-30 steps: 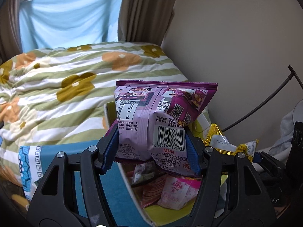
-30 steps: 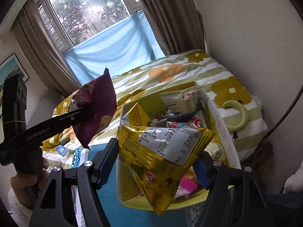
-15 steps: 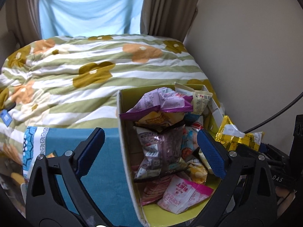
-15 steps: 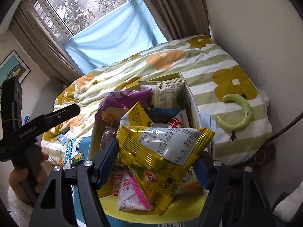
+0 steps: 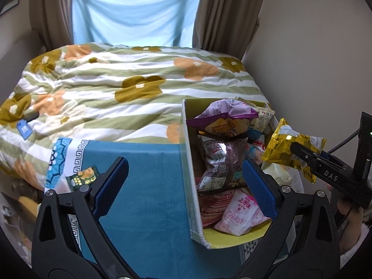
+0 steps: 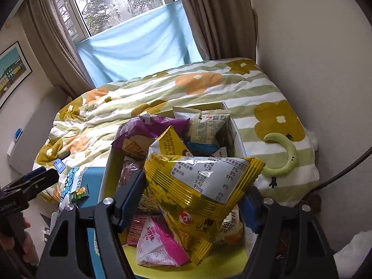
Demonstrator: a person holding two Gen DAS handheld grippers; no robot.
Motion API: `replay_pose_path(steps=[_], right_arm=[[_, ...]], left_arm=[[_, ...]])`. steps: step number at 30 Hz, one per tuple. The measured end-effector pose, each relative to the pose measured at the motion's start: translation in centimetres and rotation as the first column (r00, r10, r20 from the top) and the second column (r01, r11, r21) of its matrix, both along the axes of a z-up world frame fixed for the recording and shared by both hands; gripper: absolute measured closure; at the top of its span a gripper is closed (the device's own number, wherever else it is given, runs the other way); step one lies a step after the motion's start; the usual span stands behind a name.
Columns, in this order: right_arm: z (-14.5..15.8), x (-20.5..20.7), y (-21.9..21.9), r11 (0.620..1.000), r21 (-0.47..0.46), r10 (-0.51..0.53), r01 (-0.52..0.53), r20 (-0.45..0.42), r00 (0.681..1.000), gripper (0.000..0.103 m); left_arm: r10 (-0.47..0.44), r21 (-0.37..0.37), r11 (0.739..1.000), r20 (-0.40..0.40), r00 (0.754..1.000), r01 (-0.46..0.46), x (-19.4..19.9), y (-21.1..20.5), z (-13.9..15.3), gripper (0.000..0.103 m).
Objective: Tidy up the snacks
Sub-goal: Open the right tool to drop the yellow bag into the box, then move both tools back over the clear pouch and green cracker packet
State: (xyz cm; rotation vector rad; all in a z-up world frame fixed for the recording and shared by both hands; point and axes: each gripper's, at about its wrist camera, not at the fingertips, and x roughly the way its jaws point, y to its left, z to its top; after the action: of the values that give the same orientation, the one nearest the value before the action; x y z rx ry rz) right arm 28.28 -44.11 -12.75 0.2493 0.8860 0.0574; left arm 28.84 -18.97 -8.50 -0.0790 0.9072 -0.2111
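Note:
A cardboard box (image 5: 189, 181) with a yellow inside stands on a blue cloth and holds several snack packs. A purple pack (image 5: 220, 116) lies on top at its far end. My left gripper (image 5: 186, 183) is open and empty, above the box's left wall. My right gripper (image 6: 195, 197) is shut on a yellow snack pack (image 6: 200, 186) and holds it over the box (image 6: 105, 179). It shows in the left wrist view (image 5: 290, 148) at the box's right side. A small green pack (image 5: 81, 179) lies on the cloth to the left.
The box sits at the foot of a bed with a striped flowered quilt (image 5: 116, 88). A wall (image 5: 313, 69) is close on the right. A green crescent toy (image 6: 283, 155) lies on the quilt right of the box. A dark cable (image 6: 344, 172) runs at far right.
My left gripper has opened and let the purple pack go; it now lies in the box. That gripper has pulled back and left. My right gripper has carried the yellow pack closer over the box.

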Motion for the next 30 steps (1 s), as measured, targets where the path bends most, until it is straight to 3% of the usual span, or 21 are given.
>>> replay_pose_path(steps=[4,6,8,15,24,30], right_arm=[[-1.0,0.8,0.9,0.998,-0.04,-0.054,0.055,0.015,0.998,0.03],[-1.6,1.0,1.3,0.995,-0.057,-0.077,0.078,0.023,0.997,0.021],[-1.7,0.5,1.6,0.995,-0.061,-0.079,0.081,0.042,0.996,0.0],[-1.7,-2.4,2.9,0.986,-0.167,0.005,0.006,0.067,0.998,0.0],[1.7,-5.5,5.3,0.982,-0.188,0.019,0.006,0.128,0.992,0.0],[4.6,-6.9,9.2,0.995,-0.092,0.046,-0.03,0.177,0.983,0.0]], left_arm=[[0.026,0.015,1.0,0.0,1.0,-0.026,-1.4,1.2,0.0,0.006],[0.044,0.022,0.999,-0.007,0.999,-0.044,-1.9,1.8,-0.5,0.006],[0.06,0.027,0.998,-0.027,0.998,-0.059,-2.5,2.4,-1.3,0.006],[0.073,0.003,0.997,-0.07,0.995,-0.073,-4.7,4.7,-3.4,0.006],[0.059,0.014,0.998,0.0,0.998,-0.059,-7.0,9.3,-0.8,0.006],[0.094,0.01,0.995,0.03,0.995,-0.095,-8.3,14.9,0.7,0.006]])
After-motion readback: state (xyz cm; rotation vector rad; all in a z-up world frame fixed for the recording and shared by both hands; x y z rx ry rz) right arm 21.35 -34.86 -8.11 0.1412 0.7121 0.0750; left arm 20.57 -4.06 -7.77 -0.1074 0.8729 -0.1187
